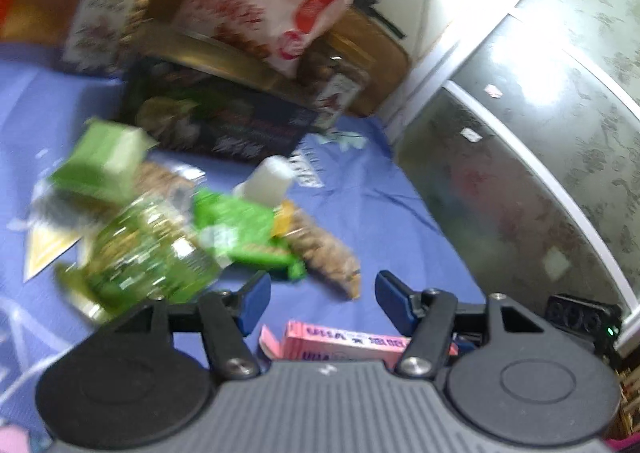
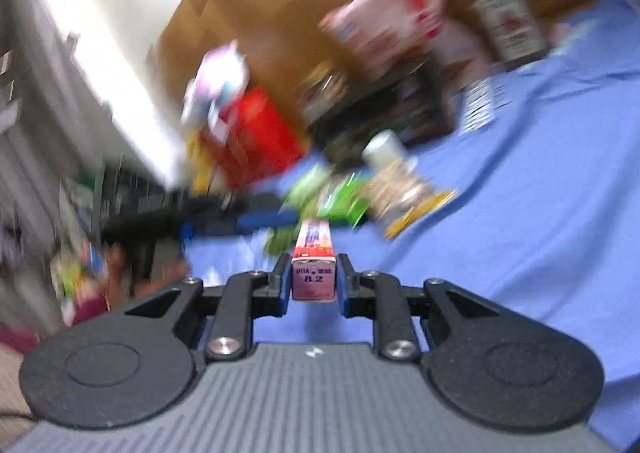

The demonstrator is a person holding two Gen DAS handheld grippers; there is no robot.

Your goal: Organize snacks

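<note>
Right wrist view: right gripper (image 2: 314,279) fingers clamped on one pink box (image 2: 313,273). Left wrist view: left gripper (image 1: 322,299) fingers parted, empty, with one pink box (image 1: 340,345) partly hidden beneath. Beyond, green packets (image 1: 240,233) too blurred to count.

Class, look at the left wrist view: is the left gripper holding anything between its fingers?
No. The left gripper stands open with only blue cloth showing in the gap.

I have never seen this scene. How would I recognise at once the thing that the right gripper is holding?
Start at the blue cloth that covers the table; the right gripper hangs over its near part. Its two fingers are shut on a slim pink carton, held end-on. Unlike the green packets behind it, it is a pink box with dark lettering.
</note>
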